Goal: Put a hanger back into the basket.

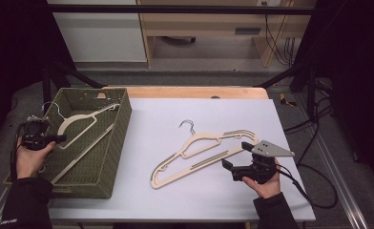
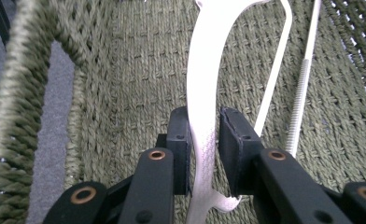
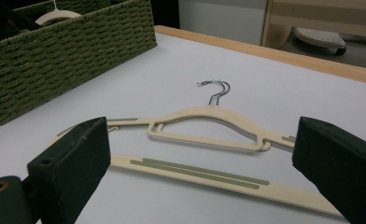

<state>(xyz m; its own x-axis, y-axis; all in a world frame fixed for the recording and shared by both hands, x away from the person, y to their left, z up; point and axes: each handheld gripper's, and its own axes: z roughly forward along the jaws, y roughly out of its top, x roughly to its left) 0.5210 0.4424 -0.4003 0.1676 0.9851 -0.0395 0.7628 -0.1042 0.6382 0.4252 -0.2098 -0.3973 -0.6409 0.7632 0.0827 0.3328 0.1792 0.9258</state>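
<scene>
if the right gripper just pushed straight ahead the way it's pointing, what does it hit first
Most likely the hanger on the table: the right gripper has open jaws framing its lower bar just ahead on the white table. How close the bar is cannot be judged.

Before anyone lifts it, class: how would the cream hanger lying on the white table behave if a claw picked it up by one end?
The hanger on the table looks thin and flat, so probably light and fairly stiff. Its long span would likely swing or droop from an end grip. Its ridged strips may help against slipping.
</scene>
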